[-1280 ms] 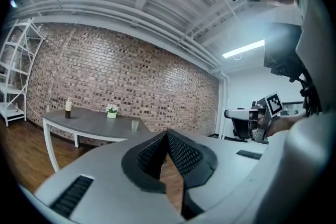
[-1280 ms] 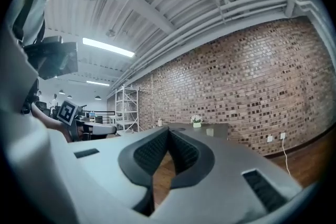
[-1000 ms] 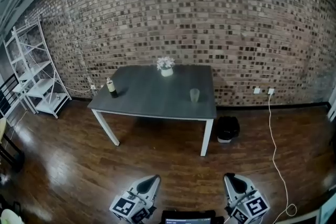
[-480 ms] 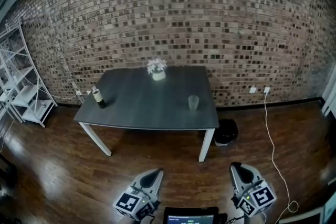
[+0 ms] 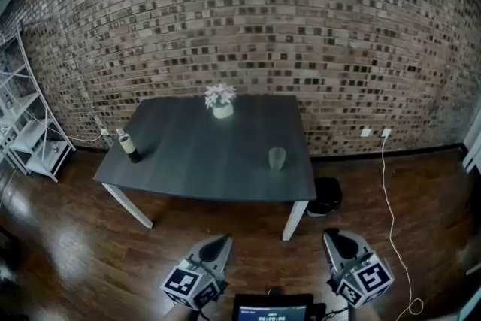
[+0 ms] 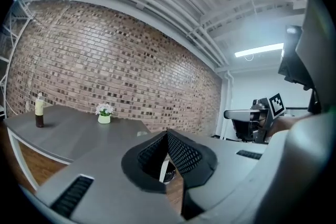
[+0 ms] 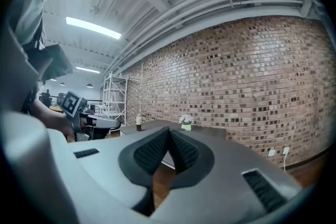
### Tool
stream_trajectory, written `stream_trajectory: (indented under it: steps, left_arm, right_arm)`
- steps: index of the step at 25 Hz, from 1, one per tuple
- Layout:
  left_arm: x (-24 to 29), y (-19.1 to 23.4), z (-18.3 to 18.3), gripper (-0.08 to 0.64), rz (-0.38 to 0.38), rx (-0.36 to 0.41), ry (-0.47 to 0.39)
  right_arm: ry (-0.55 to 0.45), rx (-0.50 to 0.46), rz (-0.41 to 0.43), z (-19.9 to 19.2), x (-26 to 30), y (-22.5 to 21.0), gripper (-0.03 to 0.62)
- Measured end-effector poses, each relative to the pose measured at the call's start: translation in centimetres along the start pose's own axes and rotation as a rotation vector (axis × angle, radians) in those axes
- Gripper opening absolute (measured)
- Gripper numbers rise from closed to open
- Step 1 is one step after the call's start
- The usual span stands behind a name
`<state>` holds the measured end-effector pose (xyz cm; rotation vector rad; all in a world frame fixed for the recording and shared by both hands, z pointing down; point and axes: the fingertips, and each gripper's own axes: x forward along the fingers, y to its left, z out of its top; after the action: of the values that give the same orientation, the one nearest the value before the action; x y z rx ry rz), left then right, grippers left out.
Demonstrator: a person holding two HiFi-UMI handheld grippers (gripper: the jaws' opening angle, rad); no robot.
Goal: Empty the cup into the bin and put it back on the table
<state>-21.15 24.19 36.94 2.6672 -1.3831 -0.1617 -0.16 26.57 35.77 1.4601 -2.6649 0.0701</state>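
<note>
Right tool [image 5: 335, 235] hangs well short of cup [image 5: 277, 158].

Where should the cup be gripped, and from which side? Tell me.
I would grip the cup across its side wall, about mid-height, coming level from the table's near edge. It stands upright, alone near the right front corner, with nothing blocking that side.

I count one worktop [image 5: 203, 162], one cup [image 5: 277, 158], one bottle [image 5: 128, 146], one pot of flowers [image 5: 222, 103], one black bin [image 5: 328, 196], one white shelf rack [image 5: 27, 125], and two of mine: left gripper [image 5: 221, 240], right gripper [image 5: 333, 235].
</note>
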Motion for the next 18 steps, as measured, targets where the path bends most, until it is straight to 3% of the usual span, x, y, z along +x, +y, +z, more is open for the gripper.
stream_trajectory:
  steps: [4, 9, 15, 18]
  left_arm:
    - [4.3, 1.5, 0.1, -0.002, 0.025, 0.007, 0.045]
    - [9.3, 3.7, 0.9, -0.002, 0.060, -0.006, 0.013]
    - [14.6, 6.2, 0.0, -0.002, 0.064, -0.019, 0.082]
    - [17.0, 8.6, 0.3, -0.002, 0.071, -0.015, 0.068]
  right_arm:
    - [0.011, 0.004, 0.040, 0.1, 3.8, -3.4, 0.002]
    - [0.021, -0.007, 0.107, 0.5, 8.4, -7.4, 0.002]
    - [0.063, 0.018, 0.132, 0.0, 13.2, -10.7, 0.002]
    - [0.067, -0.003, 0.147, 0.4, 16.2, -11.8, 0.002]
